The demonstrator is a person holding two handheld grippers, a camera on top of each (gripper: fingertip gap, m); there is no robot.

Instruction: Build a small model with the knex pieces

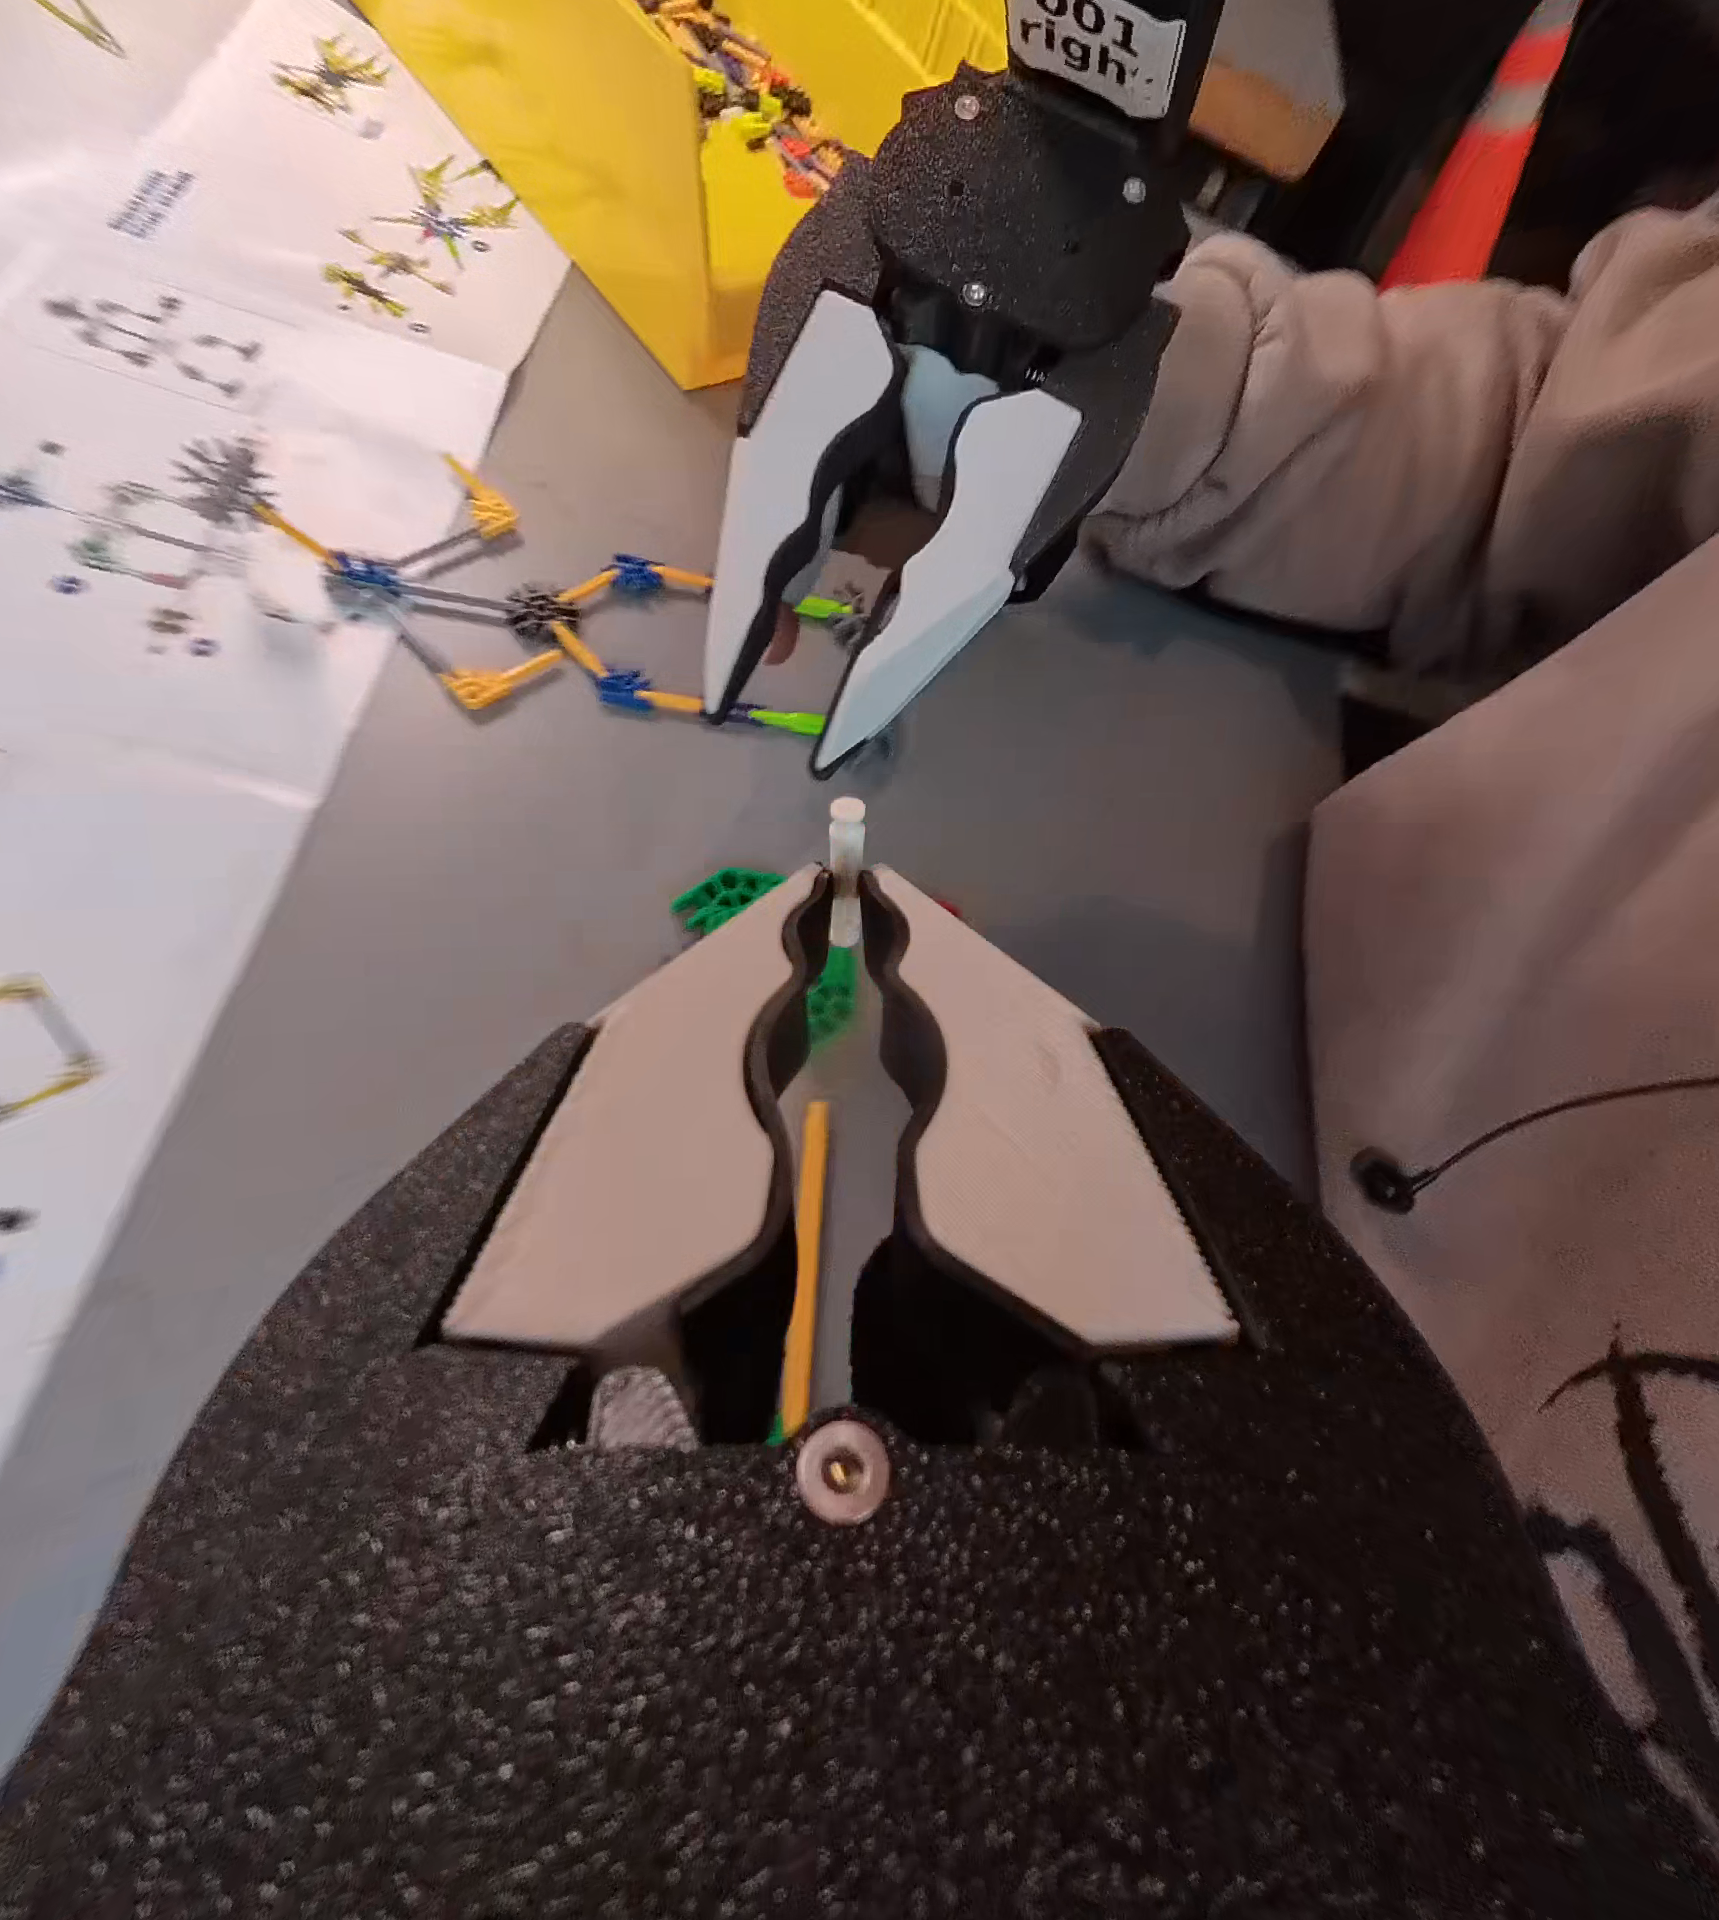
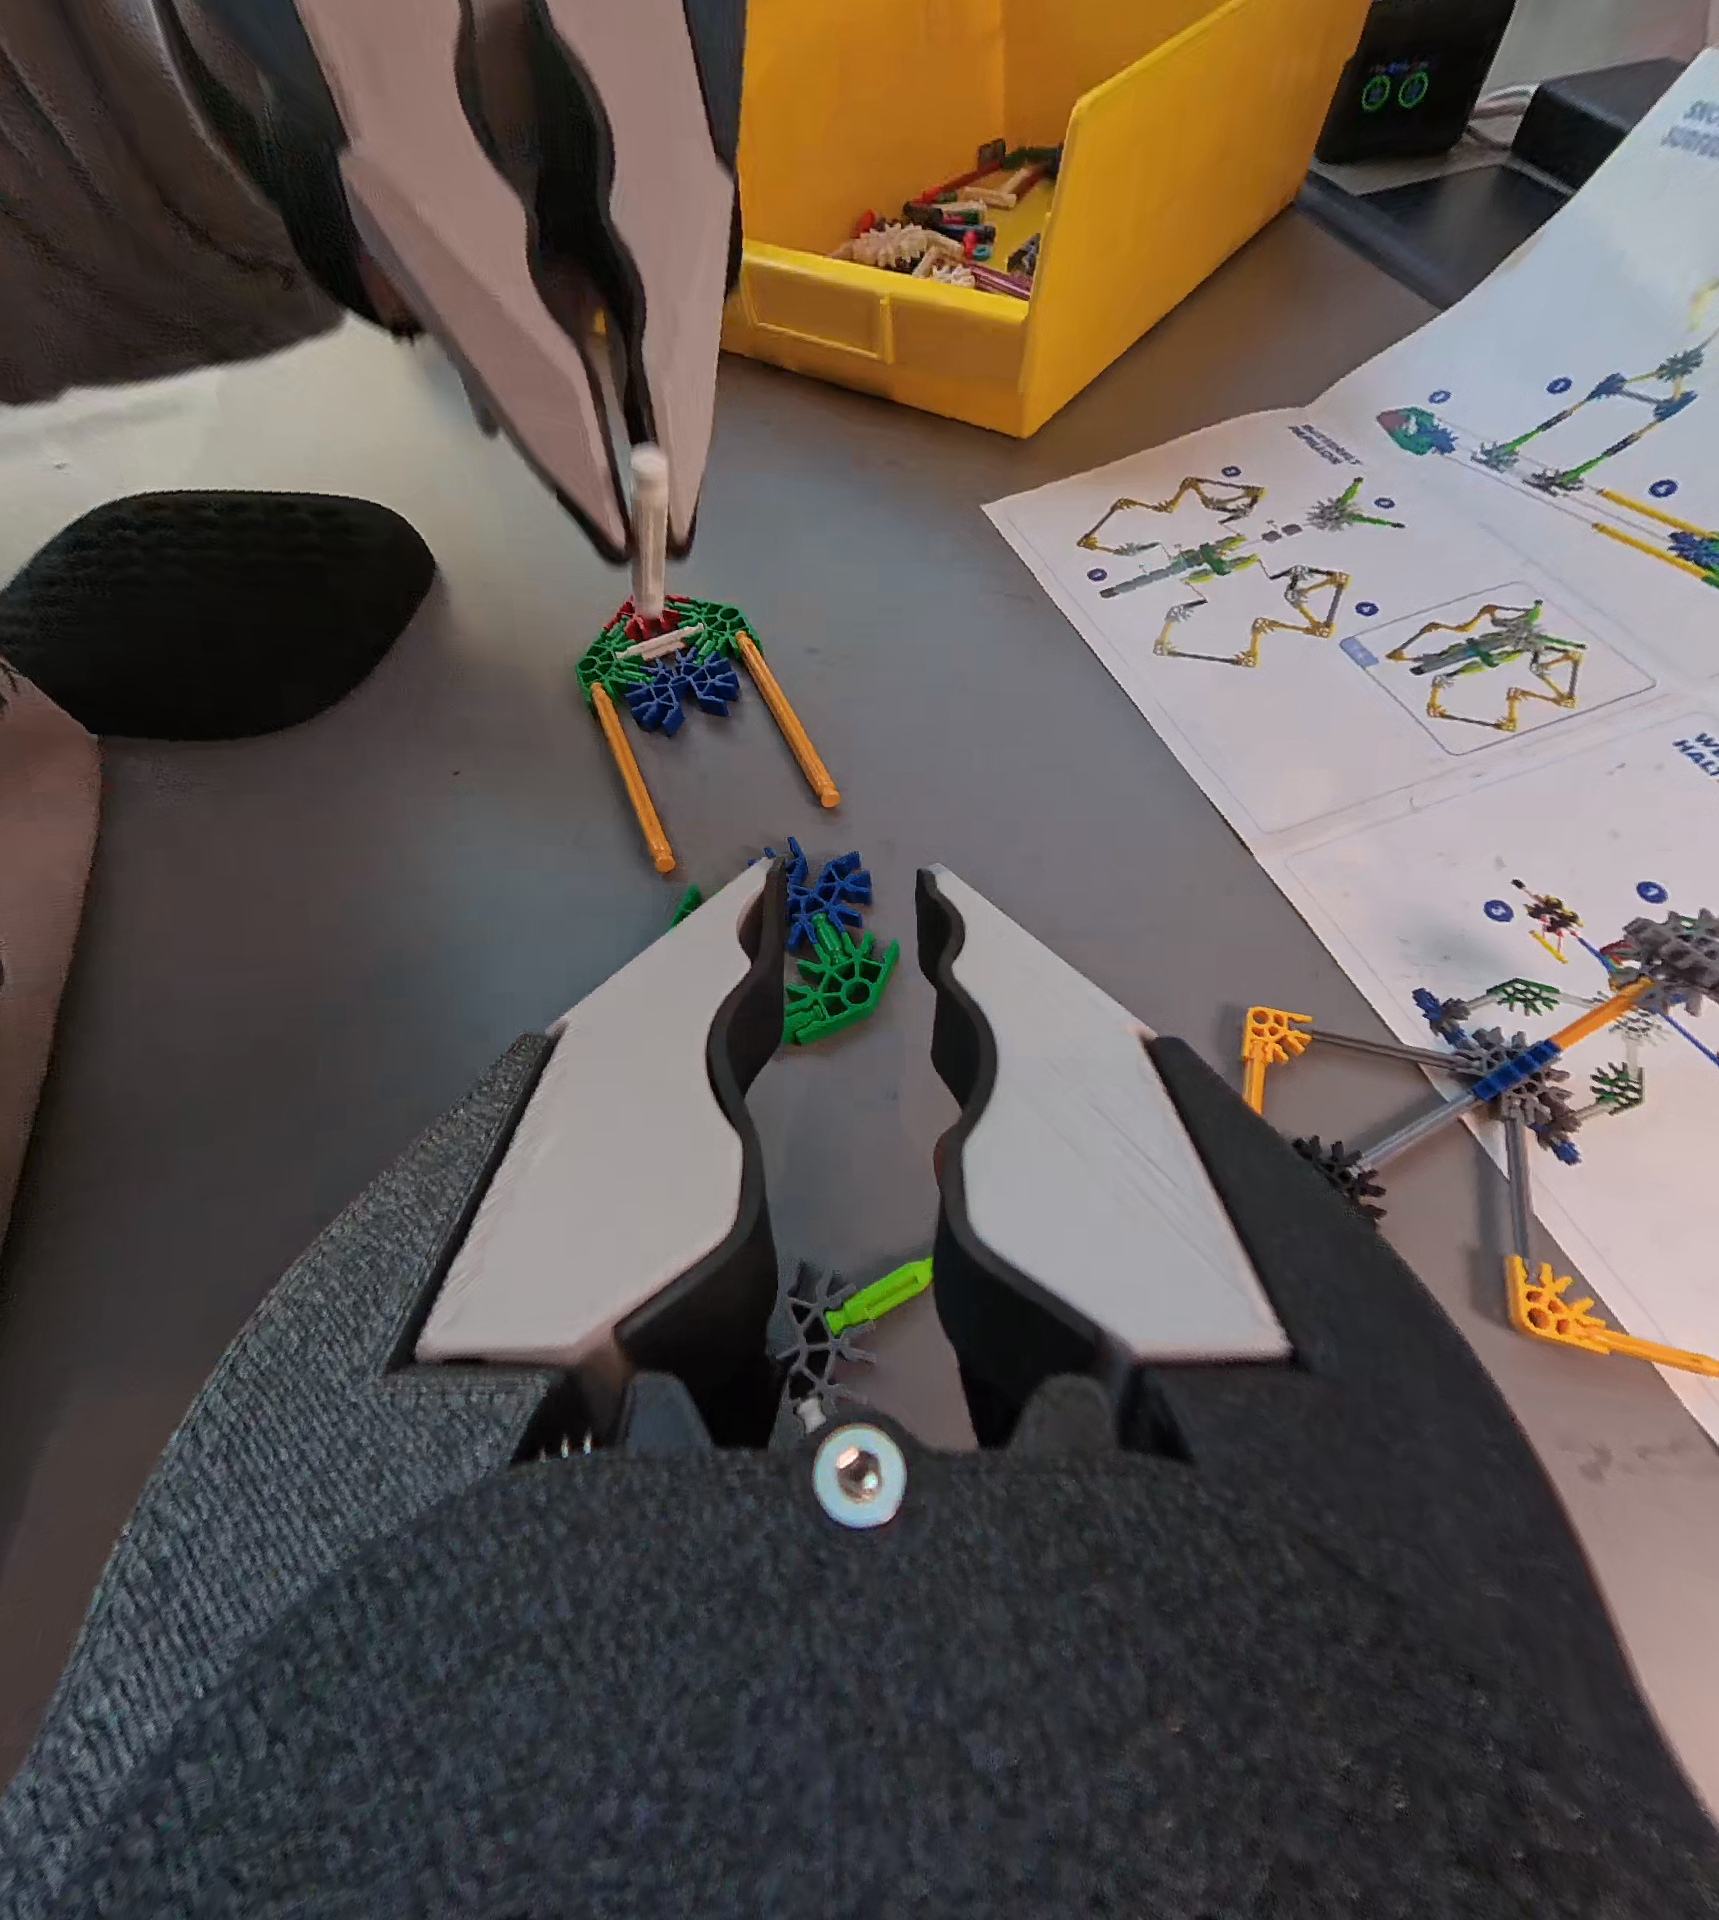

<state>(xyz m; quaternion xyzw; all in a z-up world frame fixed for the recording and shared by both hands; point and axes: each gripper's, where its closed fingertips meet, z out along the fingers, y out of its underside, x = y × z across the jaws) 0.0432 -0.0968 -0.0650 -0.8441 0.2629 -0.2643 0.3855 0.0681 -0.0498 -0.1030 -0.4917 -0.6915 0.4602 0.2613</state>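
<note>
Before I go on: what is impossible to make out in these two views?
- Left wrist view: the white rod's lower end and the green cluster, hidden by the left gripper's fingers.
- Left wrist view: instruction sheet, blurred.
- Right wrist view: yellow bin's parts, too small.
- Right wrist view: black-hubbed frame partly behind the right gripper.

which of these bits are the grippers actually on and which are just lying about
At the grippers:
- left gripper shut on the white rod, whose lower end meets the green, red and blue connector cluster
- right gripper open, nearest the blue-and-green connector pair

Lying about:
- yellow bin
- instruction sheet
- yellow-and-grey rod frame
</note>
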